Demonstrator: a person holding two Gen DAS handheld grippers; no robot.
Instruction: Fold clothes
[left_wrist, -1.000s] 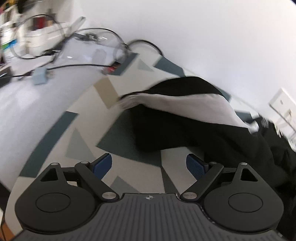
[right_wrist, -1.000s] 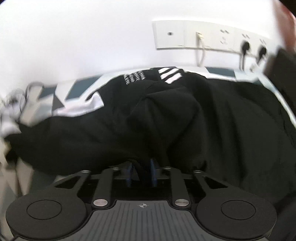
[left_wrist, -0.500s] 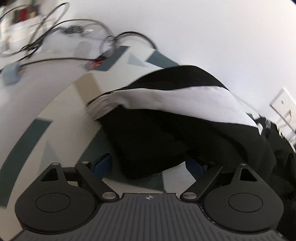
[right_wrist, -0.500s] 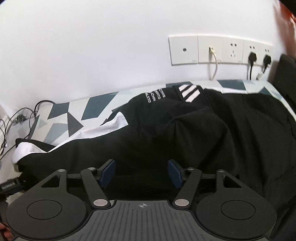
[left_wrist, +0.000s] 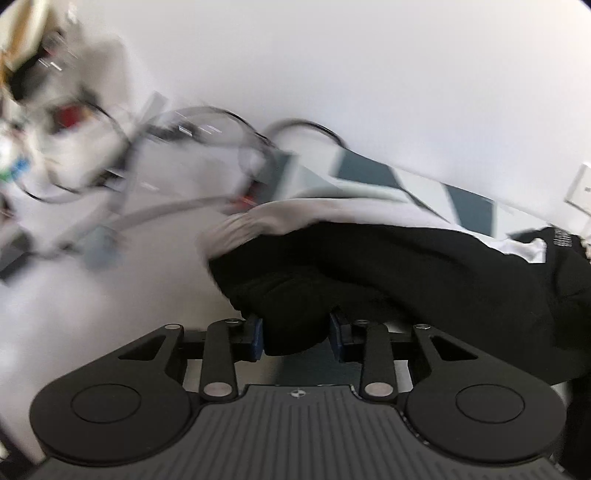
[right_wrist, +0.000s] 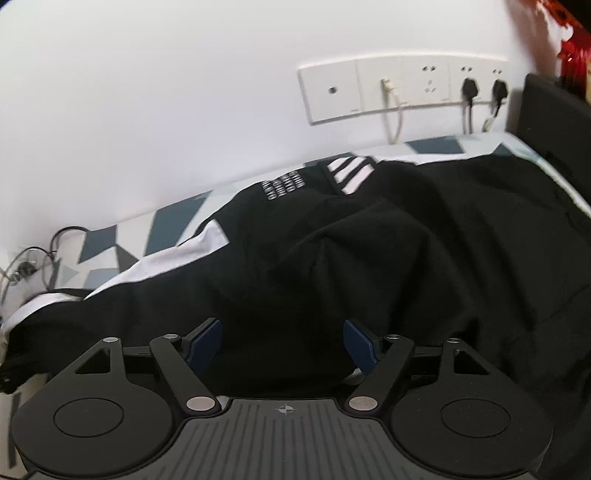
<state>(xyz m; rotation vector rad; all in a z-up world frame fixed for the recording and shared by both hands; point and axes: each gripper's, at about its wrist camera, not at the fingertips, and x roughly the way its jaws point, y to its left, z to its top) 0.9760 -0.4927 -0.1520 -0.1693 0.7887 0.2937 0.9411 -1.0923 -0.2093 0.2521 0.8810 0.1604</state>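
Observation:
A black garment with a white panel lies rumpled on a patterned cloth. In the left wrist view its black sleeve end (left_wrist: 295, 299) sits between the blue pads, and my left gripper (left_wrist: 297, 338) is shut on that bunched fabric; the white ribbed cuff (left_wrist: 251, 225) shows just beyond. In the right wrist view the black garment (right_wrist: 369, 266) fills the middle, with white stripes and print (right_wrist: 351, 170) near the wall. My right gripper (right_wrist: 284, 341) is open, its blue pads (right_wrist: 205, 341) wide apart over the black cloth.
A table cover with grey-blue triangles (right_wrist: 162, 232) runs along a white wall. Wall sockets with plugged cables (right_wrist: 406, 88) sit at the back right. Tangled cables and small devices (left_wrist: 166, 155) lie at the left. A dark object (right_wrist: 546, 110) stands at the far right.
My left gripper went from open to shut on the sleeve end and now moves, blurring the view. My right gripper let go of the black fabric and opened wide.

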